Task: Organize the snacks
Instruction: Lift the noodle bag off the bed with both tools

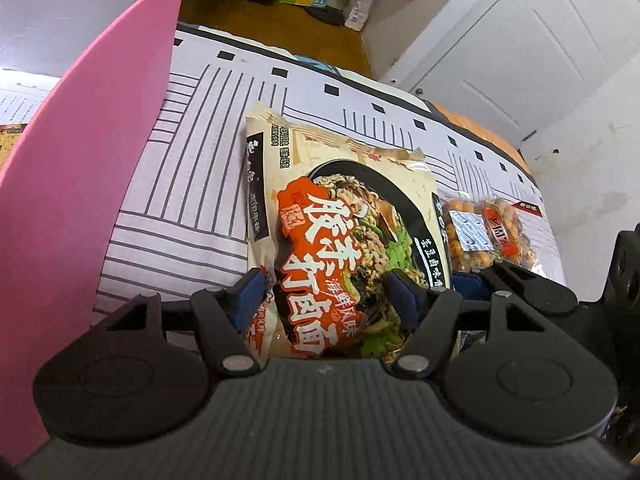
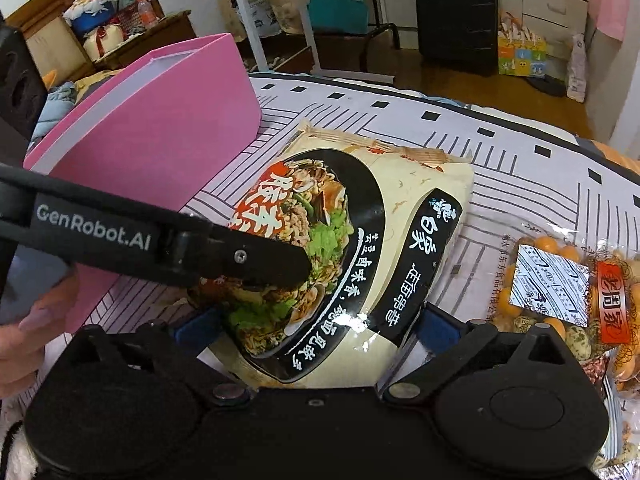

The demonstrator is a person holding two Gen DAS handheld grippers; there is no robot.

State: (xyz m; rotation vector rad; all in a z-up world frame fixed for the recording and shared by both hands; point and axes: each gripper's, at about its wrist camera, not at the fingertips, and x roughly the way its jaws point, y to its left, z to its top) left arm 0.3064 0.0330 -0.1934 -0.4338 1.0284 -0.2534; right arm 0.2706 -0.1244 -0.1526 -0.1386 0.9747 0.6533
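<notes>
Instant noodle packet (image 1: pixel 344 216) lies face up on a bedsheet (image 1: pixel 192 168) with grey stripes and black squares, just right of a pink box (image 1: pixel 80 168) in the left wrist view. Beyond its far right edge lies a clear bag of coated peanuts (image 1: pixel 488 236) with a red label — just beside the packet, touching or not I cannot tell.

Left gripper (image 1: pixel 326 292): blue-padded fingers (image 1: pixel 402 296) stand part-way open, astride the near end of the noodle packet. One pad sits at the packet's left edge, the other over the printed bowl. Whether the pads press on the wrapper cannot be told.

Right gripper (image 2: pixel 316 328): jaws spread wide, a blue pad on either side of the packet's near edge, not closed on it. The left gripper's black finger crosses this view from the left, its tip resting over the bowl picture.

A hand (image 2: pixel 28 320) with pale pink nails shows at the left edge of the right wrist view. A black suitcase (image 2: pixel 456 16) stands on the wooden floor beyond the bed.
</notes>
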